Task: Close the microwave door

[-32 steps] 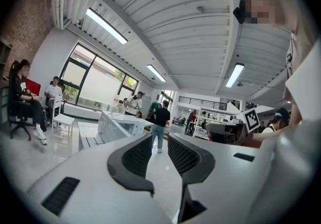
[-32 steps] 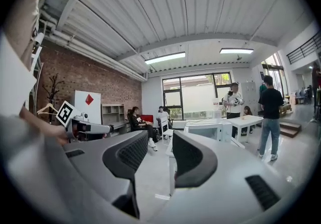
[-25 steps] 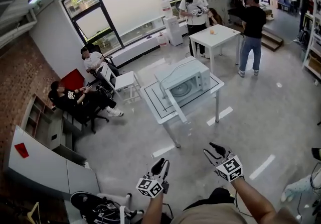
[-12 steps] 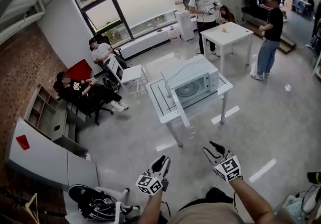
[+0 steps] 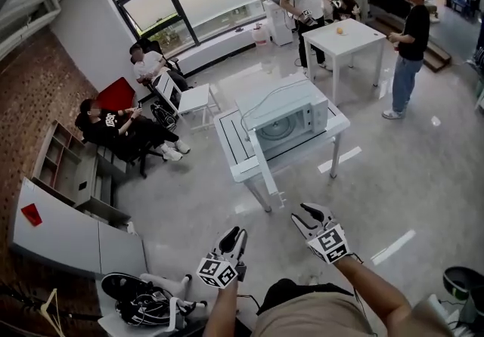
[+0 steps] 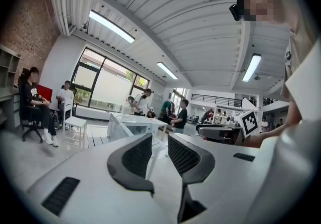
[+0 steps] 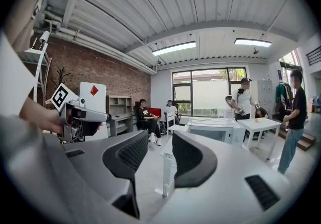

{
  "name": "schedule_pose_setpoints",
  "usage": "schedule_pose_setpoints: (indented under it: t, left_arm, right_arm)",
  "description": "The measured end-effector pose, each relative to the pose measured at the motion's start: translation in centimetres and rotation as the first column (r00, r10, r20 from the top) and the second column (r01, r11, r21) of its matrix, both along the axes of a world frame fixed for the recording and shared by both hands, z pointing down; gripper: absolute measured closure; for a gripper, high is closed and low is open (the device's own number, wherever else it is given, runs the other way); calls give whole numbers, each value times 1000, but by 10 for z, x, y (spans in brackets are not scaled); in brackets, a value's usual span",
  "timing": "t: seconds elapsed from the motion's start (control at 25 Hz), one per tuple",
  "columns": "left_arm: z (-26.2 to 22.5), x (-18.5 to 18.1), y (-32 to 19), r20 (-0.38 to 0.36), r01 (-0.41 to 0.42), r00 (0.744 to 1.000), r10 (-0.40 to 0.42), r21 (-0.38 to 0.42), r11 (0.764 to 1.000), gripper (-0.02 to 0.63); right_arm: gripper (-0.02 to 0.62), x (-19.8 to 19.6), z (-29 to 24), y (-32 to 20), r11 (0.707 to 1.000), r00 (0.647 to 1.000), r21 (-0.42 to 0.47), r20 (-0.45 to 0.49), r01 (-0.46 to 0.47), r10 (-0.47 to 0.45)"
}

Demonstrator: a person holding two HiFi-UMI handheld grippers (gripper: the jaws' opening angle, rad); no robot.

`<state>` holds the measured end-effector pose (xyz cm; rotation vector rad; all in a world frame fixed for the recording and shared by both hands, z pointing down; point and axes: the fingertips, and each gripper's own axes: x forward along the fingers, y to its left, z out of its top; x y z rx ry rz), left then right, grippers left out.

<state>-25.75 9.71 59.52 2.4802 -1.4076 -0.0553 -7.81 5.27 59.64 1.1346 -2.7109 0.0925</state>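
A white microwave (image 5: pixel 285 115) stands on a white table (image 5: pixel 231 140) in the middle of the room, a few steps ahead of me. Its door (image 5: pixel 263 165) is swung open towards me, past the table's front edge. My left gripper (image 5: pixel 235 236) and right gripper (image 5: pixel 301 214) are held low over the floor, short of the table, both pointing at it. In the left gripper view the microwave (image 6: pixel 131 124) shows beyond the left gripper (image 6: pixel 159 151), whose jaws stand a little apart with nothing between them. The right gripper (image 7: pixel 159 156) is likewise empty, with the microwave (image 7: pixel 213 130) ahead.
Two people sit by the window at the left, beside a white chair (image 5: pixel 189 97). Two others stand at a small white table (image 5: pixel 349 37) at the back right. A grey cabinet (image 5: pixel 68 233) and a black backpack (image 5: pixel 144 305) lie at my near left.
Both grippers and my view have moved forward; the table and microwave are nearer and larger. The jaws stand as before, and the door is still open.
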Motion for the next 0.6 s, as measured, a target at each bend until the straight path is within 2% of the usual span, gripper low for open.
schedule_pose_setpoints:
  t: [0.36,0.6]
  left_arm:
    - [12,0,-36,3,-18,1000,18,-26,1000,518]
    - [10,-15,-73,8,-51,999,51,-37,998,518]
  right_arm:
    - [456,-33,32,-44,999,999,-36,-20,27,-28]
    - [439,-58,56,-77,1000,995,-31,-104,-3,-1]
